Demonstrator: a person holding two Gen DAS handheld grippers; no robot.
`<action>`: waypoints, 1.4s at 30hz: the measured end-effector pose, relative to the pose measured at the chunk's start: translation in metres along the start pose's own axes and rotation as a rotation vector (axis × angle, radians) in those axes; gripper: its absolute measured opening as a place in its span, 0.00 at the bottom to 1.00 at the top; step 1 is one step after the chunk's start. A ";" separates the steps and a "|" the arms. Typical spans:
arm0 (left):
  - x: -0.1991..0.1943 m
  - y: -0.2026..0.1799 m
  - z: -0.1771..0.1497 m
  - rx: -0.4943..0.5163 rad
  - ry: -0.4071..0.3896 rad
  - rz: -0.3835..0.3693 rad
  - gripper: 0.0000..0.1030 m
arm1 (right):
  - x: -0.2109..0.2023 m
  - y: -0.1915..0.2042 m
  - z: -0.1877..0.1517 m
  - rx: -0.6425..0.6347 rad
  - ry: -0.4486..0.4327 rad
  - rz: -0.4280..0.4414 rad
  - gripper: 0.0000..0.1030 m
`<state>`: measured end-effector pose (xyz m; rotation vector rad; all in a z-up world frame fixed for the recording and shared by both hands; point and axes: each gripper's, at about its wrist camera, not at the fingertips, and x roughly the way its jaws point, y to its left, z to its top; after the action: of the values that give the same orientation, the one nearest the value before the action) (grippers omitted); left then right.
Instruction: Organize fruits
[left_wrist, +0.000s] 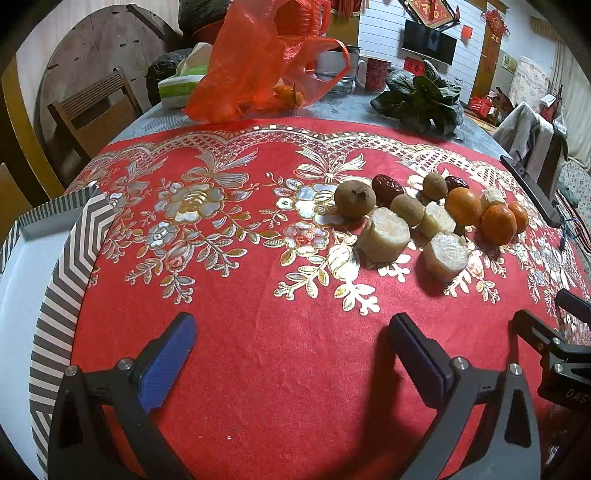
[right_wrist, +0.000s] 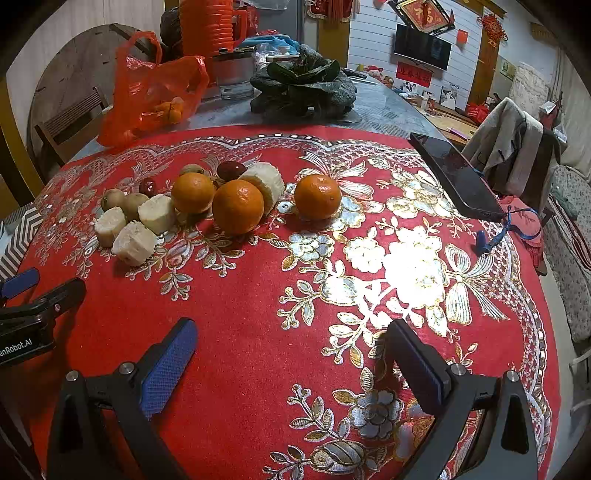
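Red cloth with gold flower print covers the near table. Striped box at the cloth's left edge, white inside, nothing seen in it. Orange bag on the grey table behind, one orange showing inside. Dark greens beside the bag. Phone at the cloth's right edge, blue cord near it.

Left gripper spread wide, nothing between its fingers, low over bare cloth, fruit ahead and to the right. Right gripper also spread wide and empty, over the gold pattern, fruit ahead-left.

Fruit sits loose on the cloth, well apart from the box. Three oranges: two near each other in the cluster, third alone just right. White cane chunks: three bunched at the cluster's front-left, a fourth behind the oranges. Brown longans touching the chunks. Red dates at the back.
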<state>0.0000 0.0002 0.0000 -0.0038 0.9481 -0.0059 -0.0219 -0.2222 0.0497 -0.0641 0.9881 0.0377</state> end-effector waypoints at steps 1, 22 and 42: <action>0.000 0.000 0.000 0.000 0.000 0.000 1.00 | 0.000 0.000 0.000 0.001 0.000 0.001 1.00; 0.001 0.004 0.005 -0.006 0.079 0.001 1.00 | -0.002 0.005 0.001 -0.018 0.057 -0.004 1.00; -0.058 0.016 0.060 -0.052 0.019 0.019 1.00 | -0.048 0.038 0.055 -0.110 -0.027 0.144 1.00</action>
<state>0.0147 0.0169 0.0821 -0.0427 0.9666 0.0358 -0.0047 -0.1804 0.1183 -0.0926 0.9616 0.2248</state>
